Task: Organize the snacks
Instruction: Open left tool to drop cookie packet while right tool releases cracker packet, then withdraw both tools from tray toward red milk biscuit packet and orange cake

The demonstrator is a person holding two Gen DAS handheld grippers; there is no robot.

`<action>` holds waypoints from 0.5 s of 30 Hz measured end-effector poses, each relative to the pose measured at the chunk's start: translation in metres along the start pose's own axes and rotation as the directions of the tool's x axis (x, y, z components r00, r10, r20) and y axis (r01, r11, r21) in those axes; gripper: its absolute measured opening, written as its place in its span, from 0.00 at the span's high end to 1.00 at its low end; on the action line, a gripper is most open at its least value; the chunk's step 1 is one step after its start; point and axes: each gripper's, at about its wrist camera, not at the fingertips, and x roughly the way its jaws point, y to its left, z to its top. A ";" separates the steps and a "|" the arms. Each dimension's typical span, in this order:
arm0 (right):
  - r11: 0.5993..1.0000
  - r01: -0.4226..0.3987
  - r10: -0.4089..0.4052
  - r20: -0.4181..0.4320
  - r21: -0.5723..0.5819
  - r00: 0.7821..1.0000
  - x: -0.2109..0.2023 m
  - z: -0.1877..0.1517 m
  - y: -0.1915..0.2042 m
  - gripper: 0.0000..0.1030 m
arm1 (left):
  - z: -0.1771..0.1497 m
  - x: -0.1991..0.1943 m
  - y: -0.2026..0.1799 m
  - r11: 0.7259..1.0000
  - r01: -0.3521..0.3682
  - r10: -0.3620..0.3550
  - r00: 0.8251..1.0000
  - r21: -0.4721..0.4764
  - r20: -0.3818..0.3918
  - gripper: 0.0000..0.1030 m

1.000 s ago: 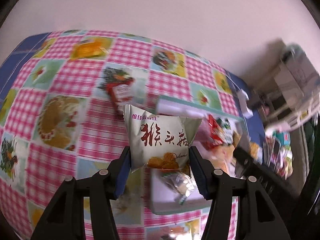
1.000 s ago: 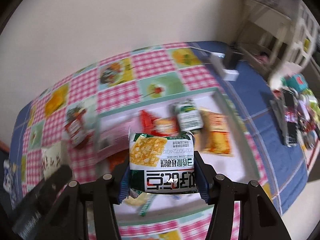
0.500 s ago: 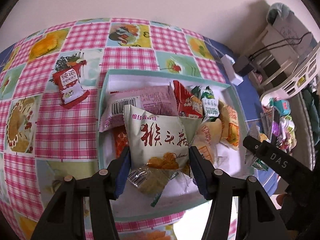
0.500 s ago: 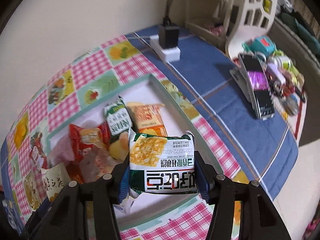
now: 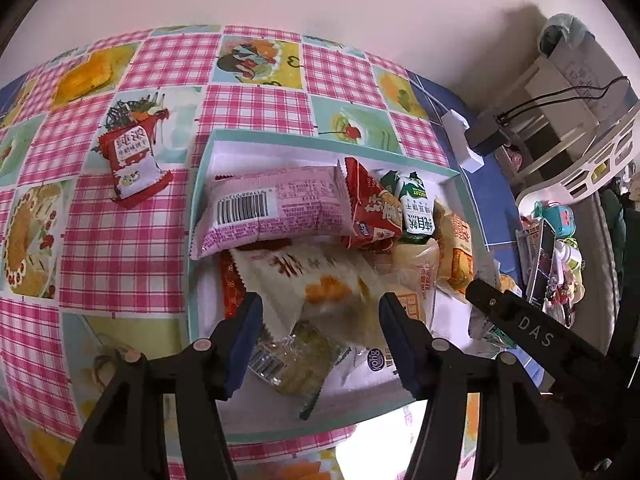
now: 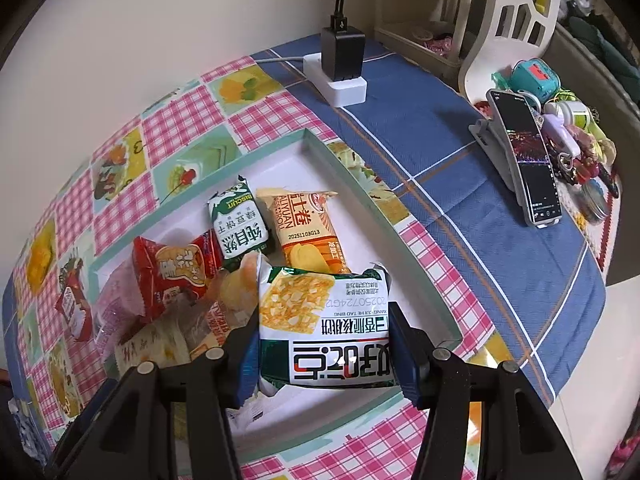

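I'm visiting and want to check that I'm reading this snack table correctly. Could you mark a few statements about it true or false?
1. The right gripper holds a green and white packet. True.
2. The tray is empty. False: several packets lie in it, among them a pink packet.
3. A red packet lies on the checked tablecloth, outside the tray. True.
4. The phone lies in the tray. False: it stands propped on the blue cloth, away from the tray.
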 end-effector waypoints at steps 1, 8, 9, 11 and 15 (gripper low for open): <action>1.000 -0.007 0.007 -0.002 -0.002 1.000 0.000 0.000 0.000 0.42 | 0.000 -0.002 0.000 1.000 -0.002 0.002 1.000 -0.002 0.004 0.40; 0.999 -0.039 0.039 0.012 -0.038 0.999 -0.002 0.000 0.008 0.31 | 0.005 -0.016 0.014 0.995 -0.078 0.082 0.995 -0.065 0.062 0.27; 0.998 -0.044 0.044 0.015 -0.042 0.999 -0.003 0.000 0.010 0.29 | 0.006 -0.018 0.017 0.993 -0.087 0.093 0.993 -0.074 0.069 0.27; 0.997 -0.049 0.050 0.020 -0.053 0.999 -0.004 -0.001 0.013 0.28 | 0.008 -0.022 0.024 0.988 -0.120 0.128 0.988 -0.096 0.084 0.27; 0.994 -0.062 0.064 0.022 -0.093 0.998 -0.005 -0.003 0.024 0.27 | 0.011 -0.031 0.041 0.963 -0.228 0.246 0.962 -0.141 0.121 0.10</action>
